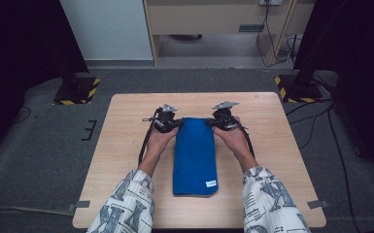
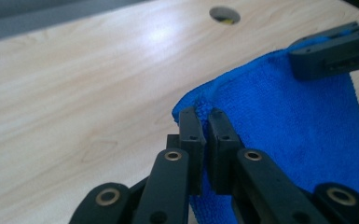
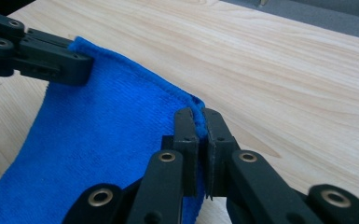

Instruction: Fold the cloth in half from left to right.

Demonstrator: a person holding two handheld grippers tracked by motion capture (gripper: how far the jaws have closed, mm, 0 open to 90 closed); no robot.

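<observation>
While pinched at both far corners (seemingly lifted), blue cloth [image 1: 195, 155] between left gripper [image 1: 173, 122] and right gripper [image 1: 212, 121].

- Left tool [image 1: 167, 120]: black, grey three-cornered plate on top, black cable trailing.
- Right tool [image 1: 222, 118]: black, same grey plate.
- Jaws: black linked bars with brass-coloured rivets.
- Sleeves [image 1: 126, 204]: white with blue-grey print.

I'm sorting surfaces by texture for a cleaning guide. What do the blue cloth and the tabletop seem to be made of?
The blue cloth looks like microfibre or terry: a soft, matte, looped nap with a stitched hem. The table appears to be light wood or wood-look laminate: pale grain lines under a smooth finish with a soft sheen.
</observation>
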